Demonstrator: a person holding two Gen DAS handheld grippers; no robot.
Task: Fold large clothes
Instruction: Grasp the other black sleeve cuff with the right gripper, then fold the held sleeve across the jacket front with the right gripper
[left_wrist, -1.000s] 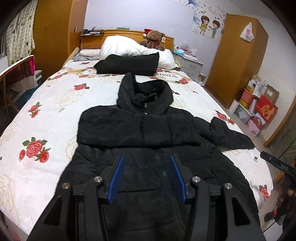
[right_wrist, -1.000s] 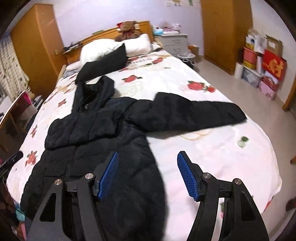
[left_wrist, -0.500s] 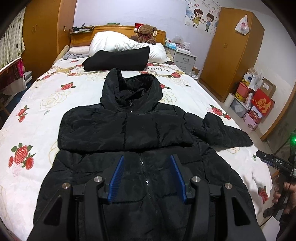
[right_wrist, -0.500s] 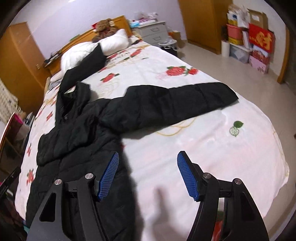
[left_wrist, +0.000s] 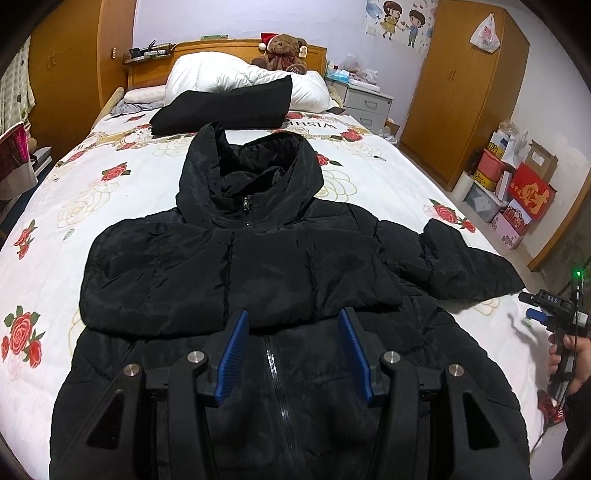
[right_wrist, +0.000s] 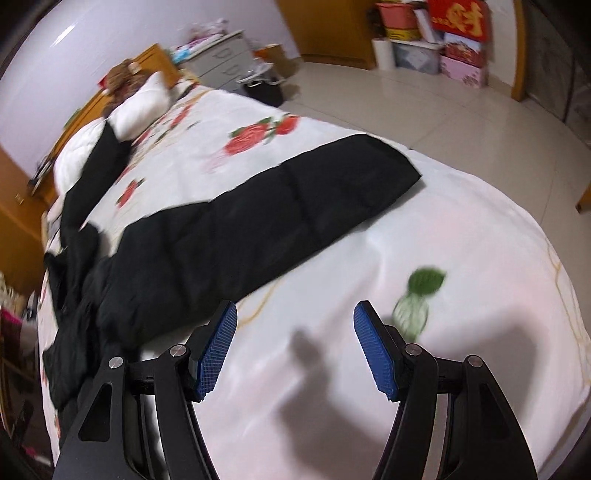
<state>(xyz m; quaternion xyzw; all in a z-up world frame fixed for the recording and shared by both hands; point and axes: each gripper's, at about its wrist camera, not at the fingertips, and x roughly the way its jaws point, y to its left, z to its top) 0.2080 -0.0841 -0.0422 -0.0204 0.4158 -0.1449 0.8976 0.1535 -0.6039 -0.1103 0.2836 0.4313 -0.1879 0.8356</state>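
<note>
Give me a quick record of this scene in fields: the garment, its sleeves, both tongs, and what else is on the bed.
garment: black hooded puffer jacket, front up, zipped, on floral bedsheet
one sleeve: folded across the chest
other sleeve: stretched out flat toward the bed edge
left tongs: open, over the jacket's zipper, holding nothing
right tongs: open, over bare sheet near the outstretched sleeve, holding nothing
also on bed: folded black garment, white duvet, teddy bear

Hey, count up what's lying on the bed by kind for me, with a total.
Black hooded jacket: 1
Folded black garment: 1
White pillows or duvet bundle: 1
Teddy bear: 1
Total: 4
</note>
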